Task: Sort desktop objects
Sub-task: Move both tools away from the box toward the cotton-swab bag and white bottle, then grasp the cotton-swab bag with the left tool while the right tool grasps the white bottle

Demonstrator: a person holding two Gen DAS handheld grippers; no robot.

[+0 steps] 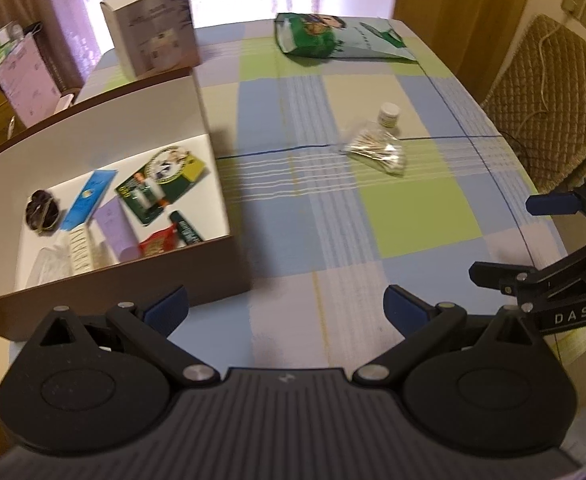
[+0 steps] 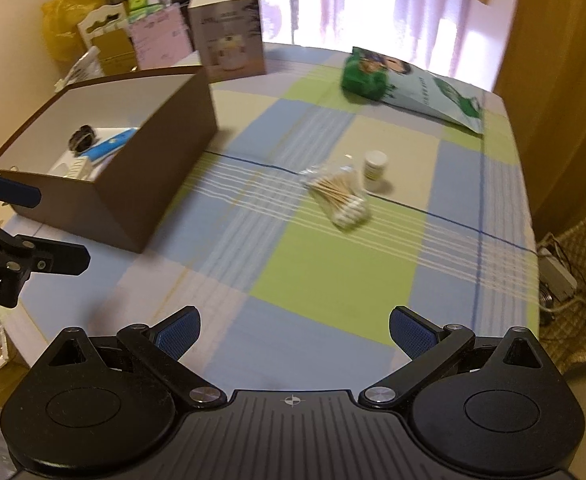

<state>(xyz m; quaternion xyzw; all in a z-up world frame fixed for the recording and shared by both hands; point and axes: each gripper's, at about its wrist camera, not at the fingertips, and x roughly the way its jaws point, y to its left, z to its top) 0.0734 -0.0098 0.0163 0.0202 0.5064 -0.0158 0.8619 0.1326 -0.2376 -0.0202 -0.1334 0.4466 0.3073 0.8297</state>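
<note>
Swab bag: the bag of cotton swabs (image 2: 339, 198) lies on the checked tablecloth (image 2: 313, 280), at about 12 o'clock from your right gripper (image 2: 295, 334) and 1 o'clock from your left gripper (image 1: 287, 310).
Long axis: in the right wrist view the swabs run from 10 to 4 o'clock, cotton tips towards 4.
Bottle: the small white bottle (image 2: 374, 165) stands just beside the bag at its 1 o'clock.
Box: the brown box (image 1: 229, 264), at your left gripper's 10 o'clock, already holds several items.
Nearer arm: judged the right.
Grippers: both spread wide, holding and touching nothing.
</note>
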